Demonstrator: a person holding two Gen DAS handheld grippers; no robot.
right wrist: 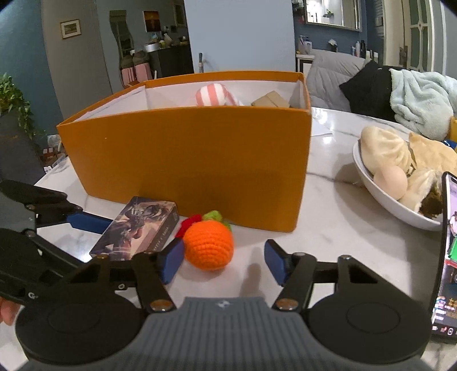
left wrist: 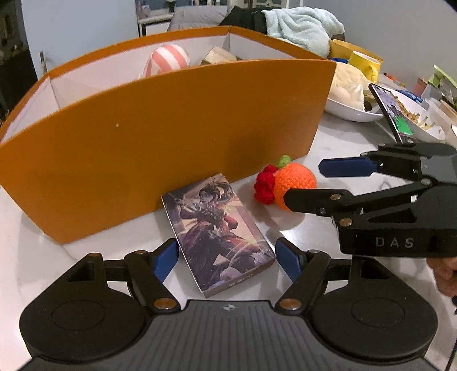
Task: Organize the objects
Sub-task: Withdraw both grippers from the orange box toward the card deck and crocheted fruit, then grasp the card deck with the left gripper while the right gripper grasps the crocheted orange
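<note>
A deck-sized card box (left wrist: 220,237) with a painted figure lies flat on the white marble table, one end against the orange storage box (left wrist: 171,142). My left gripper (left wrist: 227,261) is open, a blue pad close on each side of the card box. To its right sit a crocheted orange (left wrist: 295,182) and a red crocheted piece (left wrist: 265,184). My right gripper (right wrist: 223,261) is open around the crocheted orange (right wrist: 208,247); its left pad is at the yarn and its right pad stands apart. The storage box (right wrist: 185,159) holds a pink striped ball (right wrist: 214,95) and a tan carton (right wrist: 271,100).
A white bowl (right wrist: 382,197) of buns and an egg stands to the right. A propped phone (right wrist: 448,251) with a lit screen is at the far right. Behind are a yellow mug (left wrist: 367,62) and a pale blue towel (left wrist: 302,25). A hand (left wrist: 445,274) holds the right gripper.
</note>
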